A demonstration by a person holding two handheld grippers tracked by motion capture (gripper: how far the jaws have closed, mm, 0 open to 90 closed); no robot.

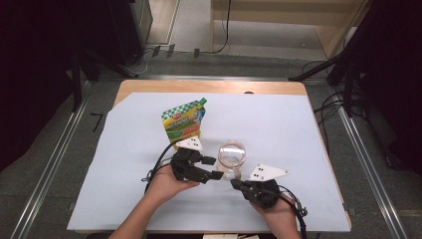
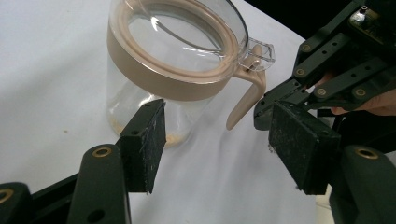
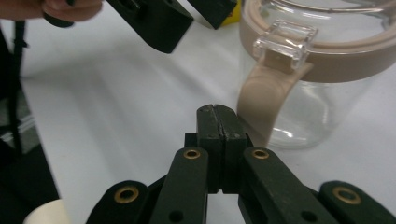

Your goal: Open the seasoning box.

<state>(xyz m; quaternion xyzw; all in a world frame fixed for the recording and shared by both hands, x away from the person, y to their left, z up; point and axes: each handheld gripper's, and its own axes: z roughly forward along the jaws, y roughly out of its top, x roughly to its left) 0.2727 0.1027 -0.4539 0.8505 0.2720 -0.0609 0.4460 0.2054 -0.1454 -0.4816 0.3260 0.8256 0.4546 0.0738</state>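
Observation:
A clear jar [image 1: 232, 157] with a beige lid ring and a beige handle [image 3: 264, 100] stands mid-table. In the left gripper view the jar [image 2: 159, 70] holds a little beige residue at its bottom. My left gripper [image 1: 214, 168] is open just left of the jar, and its jaws [image 2: 219, 135] have nothing between them. My right gripper [image 1: 234, 184] is shut and empty, with its tip [image 3: 217, 109] close beside the handle's lower end. A green and yellow pouch [image 1: 184, 121] stands behind the left gripper.
A pale sheet [image 1: 298, 129] covers most of the wooden table [image 1: 149, 87]. The right gripper's linkage [image 2: 327, 74] sits close on the far side of the handle. Metal rails [image 1: 363, 154] run along both sides of the table.

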